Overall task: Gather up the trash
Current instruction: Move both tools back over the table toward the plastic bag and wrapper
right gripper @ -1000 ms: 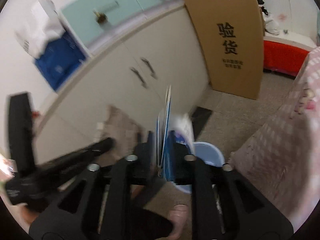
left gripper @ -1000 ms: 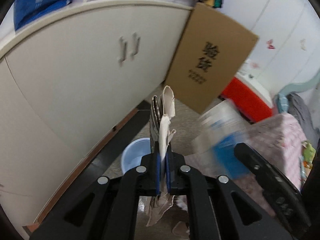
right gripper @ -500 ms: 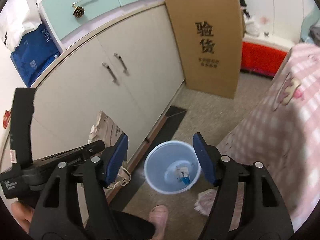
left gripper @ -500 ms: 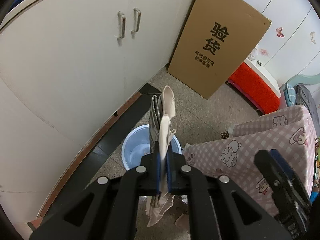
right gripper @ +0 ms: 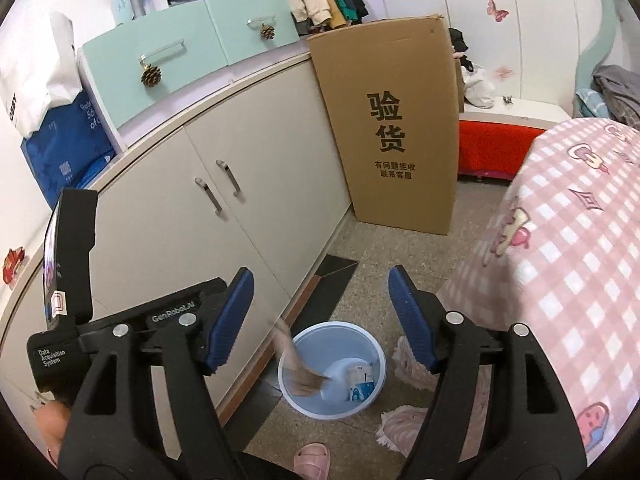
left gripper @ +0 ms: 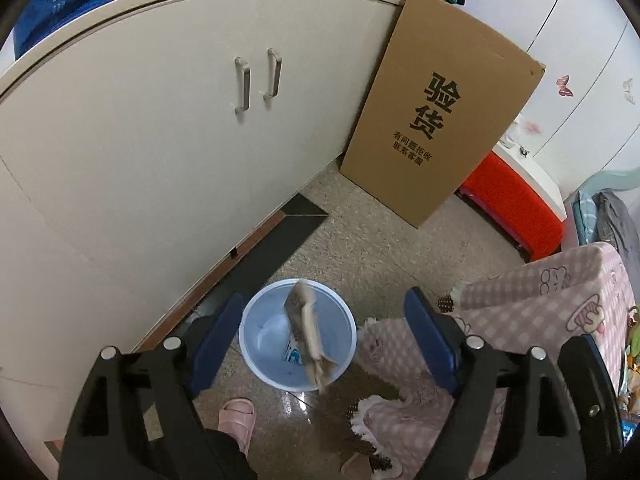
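A light blue bin (left gripper: 266,334) stands on the floor by the cabinet. My left gripper (left gripper: 323,299) hangs above it, its jaws opening with nothing pressed between the pads. A crumpled brown paper wrapper (left gripper: 306,328), blurred, drops free over the bin's mouth. A blue-and-white carton (left gripper: 294,354) lies at the bottom. In the right wrist view the bin (right gripper: 340,334), the falling wrapper (right gripper: 298,368) and the carton (right gripper: 360,384) all show below my right gripper (right gripper: 320,280). That gripper's jaws are opening too and hold nothing.
A cream cabinet (left gripper: 160,140) runs along the left. A tall cardboard box (left gripper: 440,112) leans on it, beside a red bench (left gripper: 516,208). A pink checked bedcover (right gripper: 560,260) hangs close on the right. A foot in a pink slipper (left gripper: 237,420) stands by the bin.
My left gripper has opened and let go of the brown wrapper, which now falls toward the bin. The right gripper dropped the carton into the bin and tilted upward.
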`<state>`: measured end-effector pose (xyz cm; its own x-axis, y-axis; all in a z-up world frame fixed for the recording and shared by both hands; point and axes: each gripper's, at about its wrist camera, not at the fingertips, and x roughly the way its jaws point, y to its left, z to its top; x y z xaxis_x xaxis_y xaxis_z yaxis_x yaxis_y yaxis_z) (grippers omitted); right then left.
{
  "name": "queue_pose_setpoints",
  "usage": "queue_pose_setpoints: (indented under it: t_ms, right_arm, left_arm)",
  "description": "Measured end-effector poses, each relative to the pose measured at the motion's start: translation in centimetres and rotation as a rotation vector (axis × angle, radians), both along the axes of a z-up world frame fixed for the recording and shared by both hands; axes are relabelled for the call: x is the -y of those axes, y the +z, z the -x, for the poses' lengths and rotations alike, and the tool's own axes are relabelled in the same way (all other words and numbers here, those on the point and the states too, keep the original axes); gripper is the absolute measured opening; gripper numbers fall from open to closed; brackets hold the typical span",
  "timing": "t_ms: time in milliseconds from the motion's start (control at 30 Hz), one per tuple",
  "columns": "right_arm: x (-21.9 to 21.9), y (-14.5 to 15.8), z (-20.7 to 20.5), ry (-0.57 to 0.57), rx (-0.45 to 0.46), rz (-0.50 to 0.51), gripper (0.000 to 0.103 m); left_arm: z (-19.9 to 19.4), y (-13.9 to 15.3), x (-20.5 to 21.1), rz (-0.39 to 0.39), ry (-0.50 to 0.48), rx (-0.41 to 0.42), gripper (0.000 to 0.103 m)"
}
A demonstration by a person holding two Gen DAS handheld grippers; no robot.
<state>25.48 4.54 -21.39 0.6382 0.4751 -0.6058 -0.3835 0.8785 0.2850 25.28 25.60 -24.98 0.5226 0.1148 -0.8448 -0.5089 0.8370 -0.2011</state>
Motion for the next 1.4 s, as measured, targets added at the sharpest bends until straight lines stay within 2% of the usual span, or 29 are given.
queue_pose_setpoints:
  t_ms: [67, 167, 400, 567, 833, 1100, 1400]
  right_arm:
    - [0.6, 0.3, 0.3, -0.005, -0.008, -0.009, 0.069]
    - [1.2, 1.2, 1.1, -0.013, -0.01, -0.019, 0.069]
    - [4.6, 4.8, 4.5, -0.049, 0.034, -0.05, 0.071]
    - [8.9, 7.7, 7.7, -0.1, 0.079, -0.093, 0.072]
    - [15.1, 10.8, 12.0, -0.179, 0.145, -0.127, 0.075]
    - [20.8, 11.4, 15.4, -0.261, 0.164, -0.165, 0.075]
    - [25.7, 9.8, 17.0, -0.323, 0.133, -0.195, 0.076]
  left_arm:
    - [0.7, 0.7, 0.3, 0.006, -0.003, 0.012, 0.081]
    - [2.2, 2.5, 1.4, -0.041, 0.002, 0.05, 0.081]
    - [5.6, 7.6, 4.6, -0.088, -0.01, 0.15, 0.081]
    - [7.8, 11.5, 9.1, -0.148, -0.077, 0.225, 0.082]
    - [10.7, 15.3, 16.5, -0.21, -0.198, 0.308, 0.085]
    - [12.7, 17.2, 22.6, -0.267, -0.298, 0.345, 0.087]
    - [13.5, 16.6, 28.0, -0.316, -0.384, 0.327, 0.088]
